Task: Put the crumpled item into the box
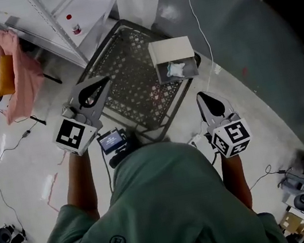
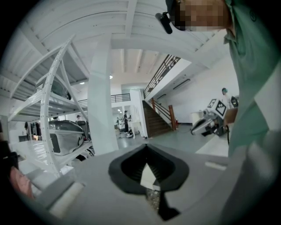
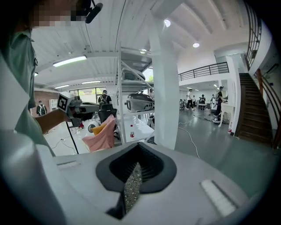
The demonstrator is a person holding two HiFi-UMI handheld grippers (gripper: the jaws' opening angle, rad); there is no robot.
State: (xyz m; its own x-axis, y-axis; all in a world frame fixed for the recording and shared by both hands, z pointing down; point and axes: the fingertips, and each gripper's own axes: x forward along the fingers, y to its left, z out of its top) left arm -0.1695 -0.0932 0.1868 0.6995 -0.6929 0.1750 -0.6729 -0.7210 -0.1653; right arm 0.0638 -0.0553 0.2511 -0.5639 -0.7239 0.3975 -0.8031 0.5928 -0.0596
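1. Head view:
   - A dark mesh surface stands on the floor ahead of the person.
   - A white shelf with a small can stands at the far left. A pink cloth is draped further left.
   - A white cable runs across the floor beyond the surface.
   - The box sits on the far right part of the surface, and the crumpled item lies inside its opening.
   - The left hand-held gripper hangs over the surface's near left edge, well apart from the box.
   - The right hand-held gripper is near the box, on its near right side, and touches nothing.
   - Nothing stands between either gripper and the box.

2. Left gripper view:
   - A white pillar rises ahead, with stairs further off. The right hand-held gripper shows at the right.
   - The jaws are closed tip to tip and grip nothing.
   - Only a pale sliver and a strip of mesh show through the slot behind the tips.

3. Right gripper view:
   - The pillar, shelf and pink cloth lie ahead, and the left hand-held gripper shows at the left.
   - These jaws are also pressed together and empty, with a strip of mesh showing through the slot.
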